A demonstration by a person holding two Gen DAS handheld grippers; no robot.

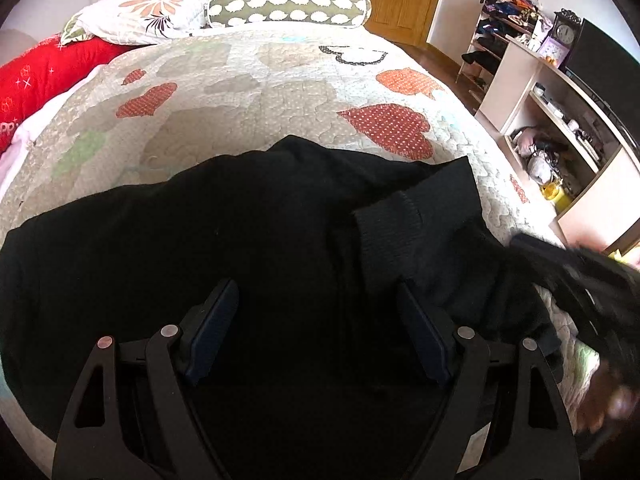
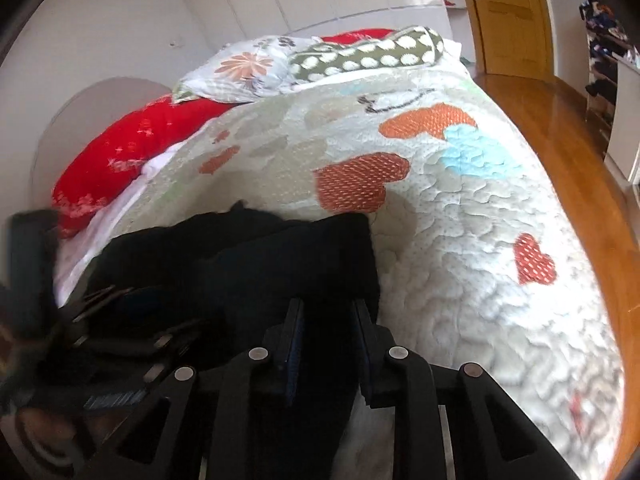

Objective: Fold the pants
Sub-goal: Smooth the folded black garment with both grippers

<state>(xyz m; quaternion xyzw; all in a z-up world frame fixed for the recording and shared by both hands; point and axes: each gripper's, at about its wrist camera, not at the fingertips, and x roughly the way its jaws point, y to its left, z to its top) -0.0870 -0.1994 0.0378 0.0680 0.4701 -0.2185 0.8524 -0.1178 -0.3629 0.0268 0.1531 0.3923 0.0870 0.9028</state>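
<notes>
Black pants (image 1: pixel 240 220) lie spread on the quilted bed (image 1: pixel 280 92), with a ribbed cuff (image 1: pixel 388 220) folded over on top. My left gripper (image 1: pixel 316 292) hovers just above the middle of the cloth, open wide, with nothing pinched. In the right wrist view the same pants (image 2: pixel 280 256) form a folded dark pile. My right gripper (image 2: pixel 328 306) sits at their right edge with its jaws a narrow gap apart; black cloth shows in the gap, lying flat, and the pads do not visibly press it. It also shows blurred (image 1: pixel 560 256) at the right edge of the left wrist view.
Pillows (image 1: pixel 152 8) and a green bolster (image 1: pixel 288 10) lie at the head of the bed, and a red cushion (image 1: pixel 44 76) along its left side. A shelf unit (image 1: pixel 560 128) stands to the right across the wooden floor (image 2: pixel 568 152), and a door (image 2: pixel 504 16) lies beyond.
</notes>
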